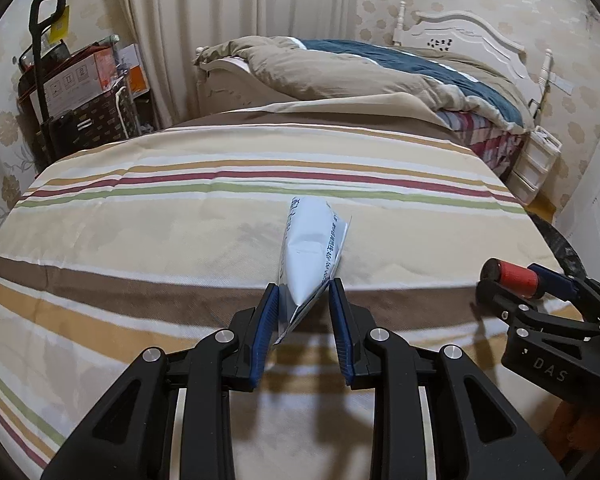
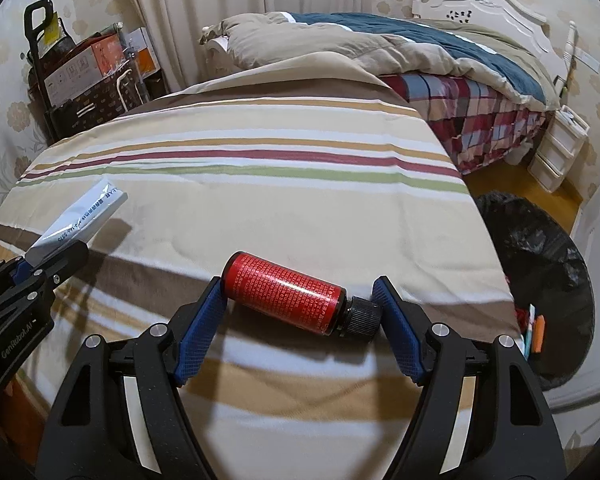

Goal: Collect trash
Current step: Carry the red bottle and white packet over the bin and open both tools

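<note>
We note a striped cloth in beige, brown, red and green (image 1: 180,240) covering the near surface. Behind it stands a white carved bed frame (image 1: 472,36) bearing a rumpled tan and teal quilt (image 1: 340,64). Stacked cardboard boxes (image 1: 80,76) occupy the left corner beside cream curtains (image 1: 228,16).

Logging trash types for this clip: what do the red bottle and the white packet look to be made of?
Red bottle: dark body, likely plastic or glass, wrapped in a glossy red printed label that shows a highlight streak; black ribbed cap, probably plastic. White packet: thin, creased, slightly shiny printed sheet, likely plastic film or coated paper; it folds where the left gripper's jaws pinch it.
</note>
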{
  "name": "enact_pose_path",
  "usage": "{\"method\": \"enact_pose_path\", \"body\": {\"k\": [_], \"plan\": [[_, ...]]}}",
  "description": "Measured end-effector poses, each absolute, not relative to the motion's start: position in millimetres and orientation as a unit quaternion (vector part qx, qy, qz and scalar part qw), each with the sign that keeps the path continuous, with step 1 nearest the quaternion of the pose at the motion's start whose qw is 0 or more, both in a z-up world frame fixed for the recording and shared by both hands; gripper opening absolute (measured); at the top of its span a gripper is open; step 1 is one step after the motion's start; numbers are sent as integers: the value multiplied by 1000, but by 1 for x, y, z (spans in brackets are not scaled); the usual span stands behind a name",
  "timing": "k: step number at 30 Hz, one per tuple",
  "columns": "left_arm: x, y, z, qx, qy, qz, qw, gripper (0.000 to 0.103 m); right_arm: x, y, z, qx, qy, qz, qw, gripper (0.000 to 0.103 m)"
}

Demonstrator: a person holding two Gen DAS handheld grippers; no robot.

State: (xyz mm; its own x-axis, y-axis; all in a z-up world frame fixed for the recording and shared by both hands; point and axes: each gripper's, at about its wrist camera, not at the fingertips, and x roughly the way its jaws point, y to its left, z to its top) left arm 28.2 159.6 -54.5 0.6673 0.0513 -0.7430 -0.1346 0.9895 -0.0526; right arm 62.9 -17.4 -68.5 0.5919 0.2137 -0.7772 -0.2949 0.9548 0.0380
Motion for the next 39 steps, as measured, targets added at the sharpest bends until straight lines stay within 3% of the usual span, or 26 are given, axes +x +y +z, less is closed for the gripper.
{"method": "enact_pose_path", "body": {"k": [17, 39], "plan": [[14, 108, -51, -42, 399, 3, 916, 29, 36, -78, -61, -15, 404, 101, 909, 73], [47, -20, -36, 22, 376, -119, 919, 29, 53, -208, -60, 46, 384, -27, 922, 73]]}}
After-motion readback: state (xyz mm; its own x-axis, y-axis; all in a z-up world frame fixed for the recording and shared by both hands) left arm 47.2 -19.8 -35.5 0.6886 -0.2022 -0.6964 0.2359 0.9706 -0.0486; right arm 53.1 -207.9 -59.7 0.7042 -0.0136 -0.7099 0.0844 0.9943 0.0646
